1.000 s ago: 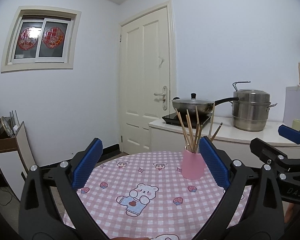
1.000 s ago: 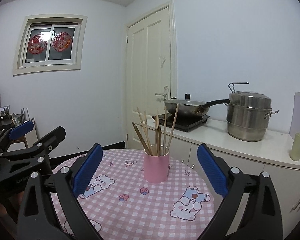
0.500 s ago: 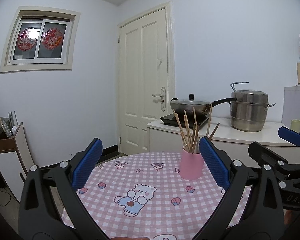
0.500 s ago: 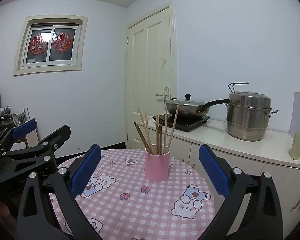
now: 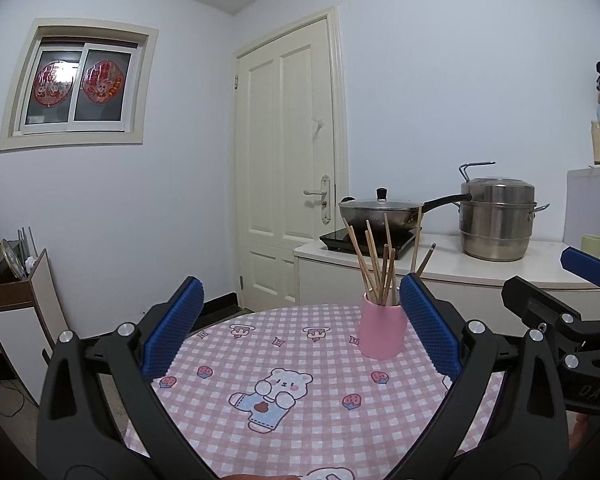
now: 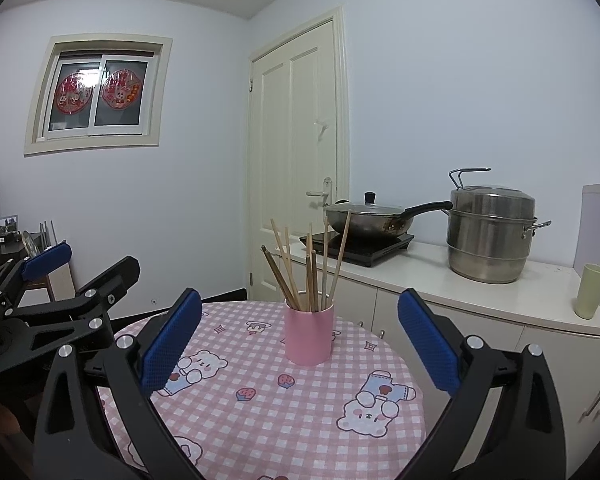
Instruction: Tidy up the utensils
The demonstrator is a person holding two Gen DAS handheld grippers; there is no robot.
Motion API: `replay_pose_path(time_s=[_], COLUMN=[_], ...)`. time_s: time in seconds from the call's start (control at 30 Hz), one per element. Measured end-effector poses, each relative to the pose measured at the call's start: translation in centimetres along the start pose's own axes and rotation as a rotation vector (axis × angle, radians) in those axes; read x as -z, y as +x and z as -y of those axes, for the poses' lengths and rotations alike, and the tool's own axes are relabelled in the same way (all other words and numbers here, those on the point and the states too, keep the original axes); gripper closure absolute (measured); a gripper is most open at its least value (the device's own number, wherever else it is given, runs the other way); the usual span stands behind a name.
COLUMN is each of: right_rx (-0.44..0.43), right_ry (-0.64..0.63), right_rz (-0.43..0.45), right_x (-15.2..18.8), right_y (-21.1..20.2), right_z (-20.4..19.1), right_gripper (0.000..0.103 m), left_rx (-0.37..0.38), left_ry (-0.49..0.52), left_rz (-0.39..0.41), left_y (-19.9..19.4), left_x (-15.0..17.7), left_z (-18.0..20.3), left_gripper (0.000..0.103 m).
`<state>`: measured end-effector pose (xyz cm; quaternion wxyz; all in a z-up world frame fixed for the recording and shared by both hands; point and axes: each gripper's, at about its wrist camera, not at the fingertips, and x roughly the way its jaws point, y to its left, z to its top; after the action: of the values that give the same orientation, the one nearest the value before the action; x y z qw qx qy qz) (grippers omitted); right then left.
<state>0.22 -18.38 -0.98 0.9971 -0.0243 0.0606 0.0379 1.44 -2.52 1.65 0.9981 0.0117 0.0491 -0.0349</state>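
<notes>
Sitting upright on the pink checked tablecloth [image 6: 260,412], pink cup [image 6: 309,334] bristling with chopsticks [image 6: 308,268]. Drawing back and lifting slightly over the last second, left gripper [image 5: 300,332] and right gripper [image 6: 300,336], jaws released, holding nothing. Looking finished, nothing loose on the counter.

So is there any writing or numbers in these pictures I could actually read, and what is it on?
"DAS": pale letters on the black body of the right gripper, seen from the left camera; the last letter is unclear.
Red window stickers: rabbit pictures; any writing is too blurred to read.
Pink cup, tablecloth, steel pot: no writing visible.
</notes>
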Motion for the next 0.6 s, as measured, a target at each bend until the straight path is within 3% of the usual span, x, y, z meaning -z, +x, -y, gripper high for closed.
replay_pose_path(time_s=[0.6], right_rx=[0.001], right_ry=[0.004], right_rz=[-0.014], right_x=[0.16], right_y=[0.07], right_z=[-0.11], right_gripper=[0.008], left_rx=[-0.003], left_ry=[0.003], left_rz=[-0.007], left_y=[0.00], left_x=[0.22], left_z=[0.05], left_gripper=[0.007])
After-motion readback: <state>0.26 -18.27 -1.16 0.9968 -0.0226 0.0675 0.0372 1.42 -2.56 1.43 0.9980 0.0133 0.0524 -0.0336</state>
